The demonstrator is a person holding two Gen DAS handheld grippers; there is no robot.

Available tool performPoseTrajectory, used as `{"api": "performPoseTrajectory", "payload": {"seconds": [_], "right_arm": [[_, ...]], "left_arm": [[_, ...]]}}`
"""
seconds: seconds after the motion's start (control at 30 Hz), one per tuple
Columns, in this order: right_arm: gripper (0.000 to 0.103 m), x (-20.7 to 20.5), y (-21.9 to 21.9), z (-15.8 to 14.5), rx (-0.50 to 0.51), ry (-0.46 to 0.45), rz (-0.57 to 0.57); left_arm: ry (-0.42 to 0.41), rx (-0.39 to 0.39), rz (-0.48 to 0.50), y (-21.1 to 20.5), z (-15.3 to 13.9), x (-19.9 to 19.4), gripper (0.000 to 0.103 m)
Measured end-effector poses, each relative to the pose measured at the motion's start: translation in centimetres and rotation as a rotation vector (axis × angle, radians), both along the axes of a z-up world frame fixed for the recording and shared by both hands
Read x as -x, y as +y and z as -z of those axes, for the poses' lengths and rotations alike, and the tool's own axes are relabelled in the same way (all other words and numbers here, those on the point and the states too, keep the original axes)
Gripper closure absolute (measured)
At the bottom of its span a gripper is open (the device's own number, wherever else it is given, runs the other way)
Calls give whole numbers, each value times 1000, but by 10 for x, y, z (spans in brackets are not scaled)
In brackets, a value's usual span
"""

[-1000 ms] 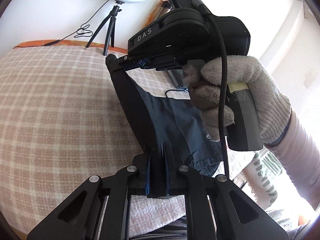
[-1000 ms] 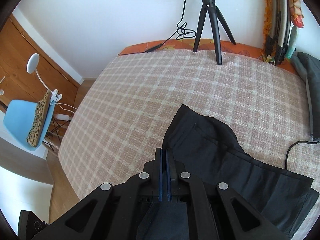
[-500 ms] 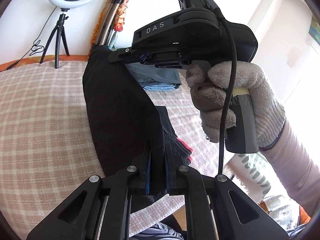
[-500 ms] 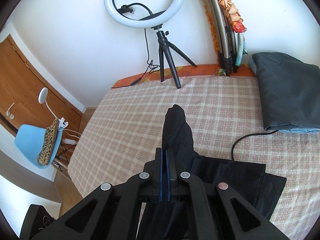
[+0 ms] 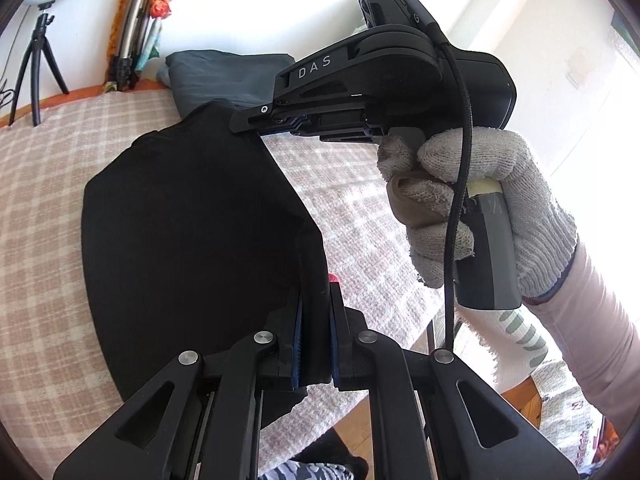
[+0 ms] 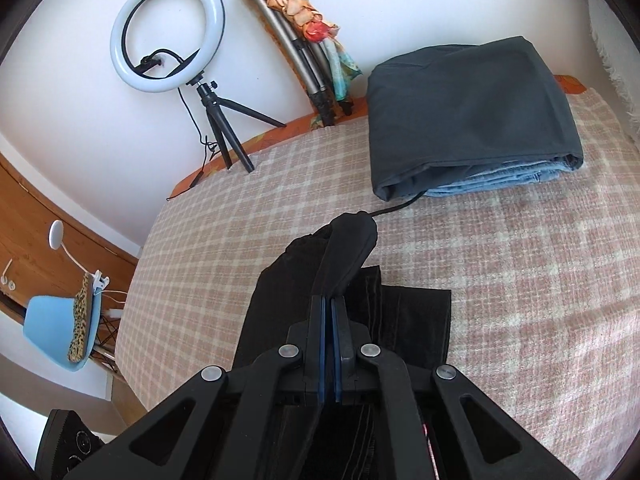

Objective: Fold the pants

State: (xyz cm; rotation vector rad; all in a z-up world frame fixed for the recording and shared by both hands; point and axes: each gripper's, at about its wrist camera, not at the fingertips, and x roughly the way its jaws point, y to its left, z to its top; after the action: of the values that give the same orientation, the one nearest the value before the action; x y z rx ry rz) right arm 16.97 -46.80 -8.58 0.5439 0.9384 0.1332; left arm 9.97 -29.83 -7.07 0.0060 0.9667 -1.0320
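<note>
Above the bed (image 6: 520, 280), both "DAS"-marked grippers' jaws pinch black pants (image 5: 192, 220).

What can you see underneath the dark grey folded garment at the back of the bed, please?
Under the dark grey garment lies folded light blue denim; only its edge shows. A black cable runs beneath; the rest is covered.

From here I see my right gripper (image 6: 330, 312) clamped on a raised fold of the black pants (image 6: 416, 320) at lower centre, over the checked bedspread (image 6: 520, 280). Folded grey clothes (image 6: 468, 108) sit upper right, a ring light (image 6: 168, 36) upper left.
</note>
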Motion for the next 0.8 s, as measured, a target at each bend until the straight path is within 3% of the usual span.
{"api": "performPoseTrajectory", "payload": {"seconds": [0.2,0.7,0.8], "right_arm": [[103,-1,-22,20,-21,21,34],[103,1,-38,55,-6,63,54],[103,-3,-37,59,-2,74,44]], "left_arm": [[39,-5,-4,-24,13,-3,94],[-9,-72,13,-49,28,25,94],[-17,-74,42,-52,25,34,81]]}}
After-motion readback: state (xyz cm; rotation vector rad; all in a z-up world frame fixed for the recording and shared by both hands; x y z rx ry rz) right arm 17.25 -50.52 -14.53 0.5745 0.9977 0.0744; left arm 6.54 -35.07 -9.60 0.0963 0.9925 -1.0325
